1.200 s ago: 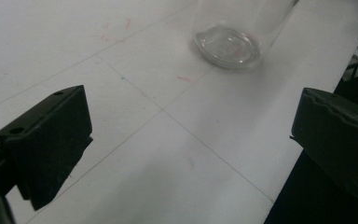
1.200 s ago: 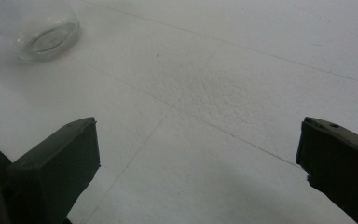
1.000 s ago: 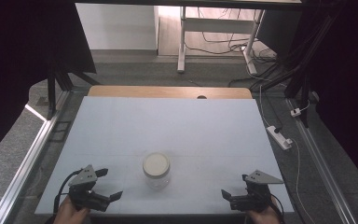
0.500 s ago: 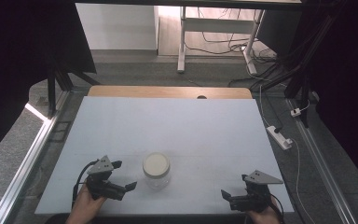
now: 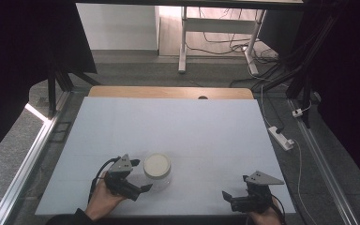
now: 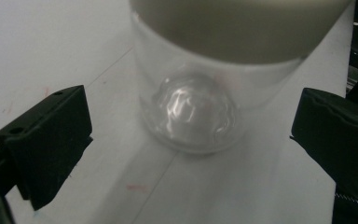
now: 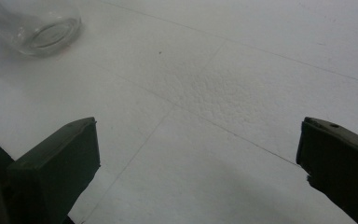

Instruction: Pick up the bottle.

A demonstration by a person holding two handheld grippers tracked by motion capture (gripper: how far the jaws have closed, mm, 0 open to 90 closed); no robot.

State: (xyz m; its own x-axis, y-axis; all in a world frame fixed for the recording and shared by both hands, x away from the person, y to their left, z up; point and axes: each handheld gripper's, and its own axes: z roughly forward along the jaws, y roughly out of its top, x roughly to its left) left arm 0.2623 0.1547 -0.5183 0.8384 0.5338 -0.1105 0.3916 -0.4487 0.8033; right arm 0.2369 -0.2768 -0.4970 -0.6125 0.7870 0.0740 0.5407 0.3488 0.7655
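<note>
The glass jar [image 6: 200, 88] with its cream-coloured lid [image 5: 157, 164] is seen upright on the white table [image 5: 192, 126], directly ahead of the left gripper [image 5: 138, 188]. In the left gripper view the jar's clear wall and rounded base are placed between the lines of the two black jaws but farther out than their tips, so that neither jaw is touching the glass; a strip of bare table is left on each side. The jaws are spread wide, wider than the jar's body. In the high view the left gripper is held by a hand [image 5: 102, 199] and is just beside the jar, on its near left side.

The right gripper [image 5: 236, 199] is kept well apart from the jar, by the near right edge of the table. Its jaws are likewise spread wide, with nothing between them but the table surface. In the right gripper view the jar [image 7: 37, 28] is found far beyond the left jaw, at the upper left, its base alone being shown.
</note>
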